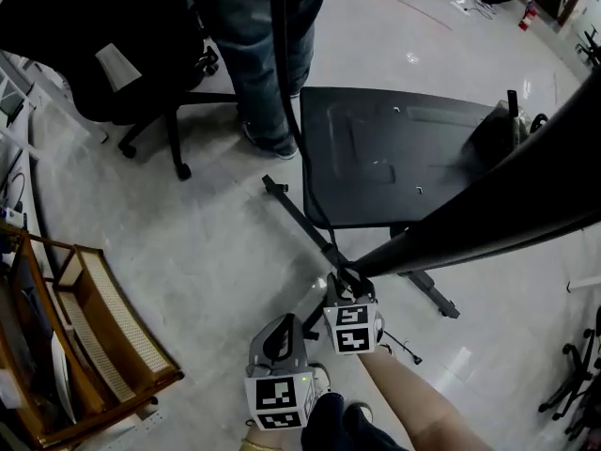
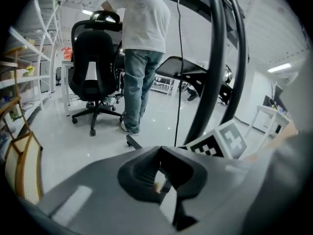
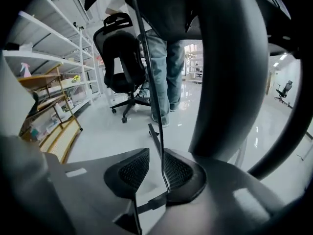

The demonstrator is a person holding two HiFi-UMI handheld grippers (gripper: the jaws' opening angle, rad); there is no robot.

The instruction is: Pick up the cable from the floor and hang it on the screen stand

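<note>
Cool, even overhead light fills the room. The glossy floor (image 1: pixel 188 242) throws back small white glare spots, brightest near the top of the head view, and the shadow under the office chair (image 1: pixel 84 45) is faint. A ceiling strip light (image 2: pixel 281 68) glows at the right of the left gripper view. Both gripper views bend hard at the edges inside a black round vignette. Their grey foreground is soft and blurred, the distance crisper. The screen stand (image 3: pixel 230 72) reads as a dark, underexposed mass.

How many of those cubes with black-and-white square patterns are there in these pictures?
2. One marker cube rides on the left gripper, at the head view's bottom edge; the other cube is on the right gripper, just above it. Others could lie out of view.
</note>
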